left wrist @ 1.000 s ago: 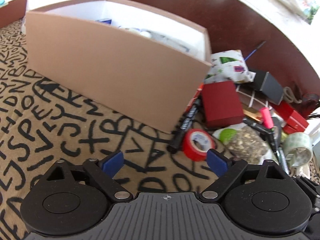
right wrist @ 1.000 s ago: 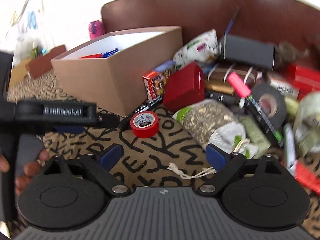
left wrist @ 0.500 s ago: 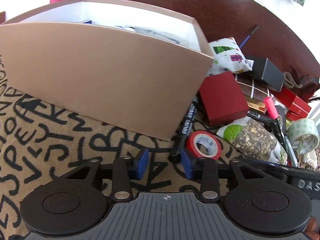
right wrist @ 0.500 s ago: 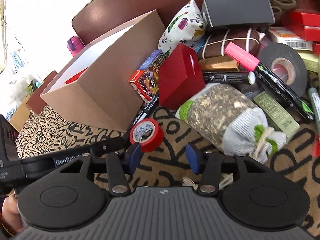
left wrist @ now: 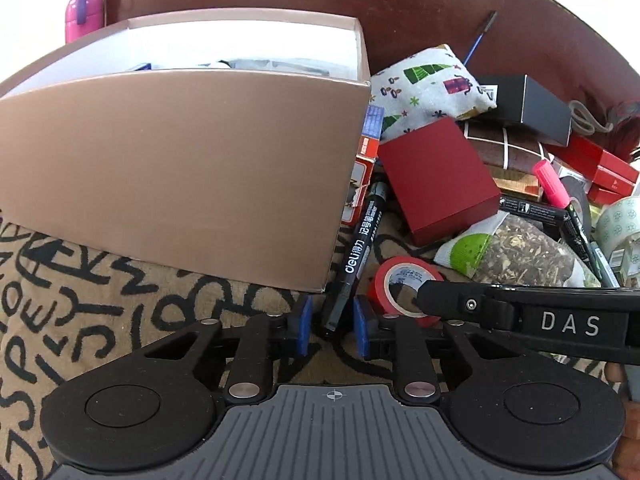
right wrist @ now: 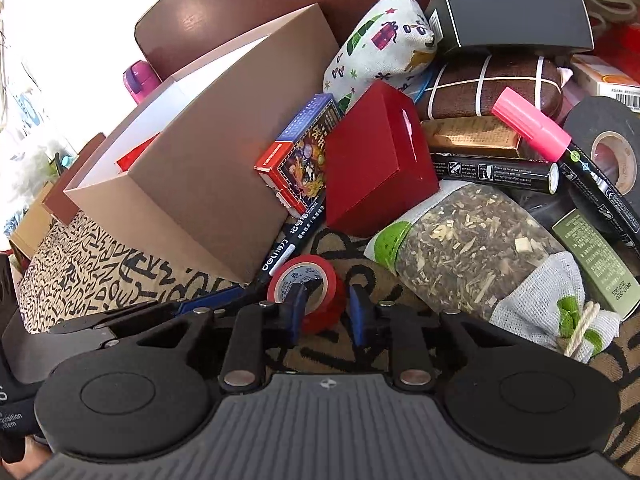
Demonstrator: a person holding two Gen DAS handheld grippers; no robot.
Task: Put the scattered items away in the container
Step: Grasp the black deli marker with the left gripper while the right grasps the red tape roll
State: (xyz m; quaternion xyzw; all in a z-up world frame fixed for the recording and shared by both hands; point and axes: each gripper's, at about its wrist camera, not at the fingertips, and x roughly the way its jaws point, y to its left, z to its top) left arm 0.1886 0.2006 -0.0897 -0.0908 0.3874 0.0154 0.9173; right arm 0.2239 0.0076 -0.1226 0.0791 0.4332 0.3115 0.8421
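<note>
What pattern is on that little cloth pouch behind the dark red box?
The pouch is white with green Christmas trees, purple gift boxes and small stars. The right wrist view shows it best.

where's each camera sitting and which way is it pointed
Left wrist: on the left gripper, looking forward at the black marker beside the cardboard box; the right gripper crosses at right.
Right wrist: on the right gripper, facing the red tape roll; the left gripper shows at left.
Both views share marker, tape, box.
</note>
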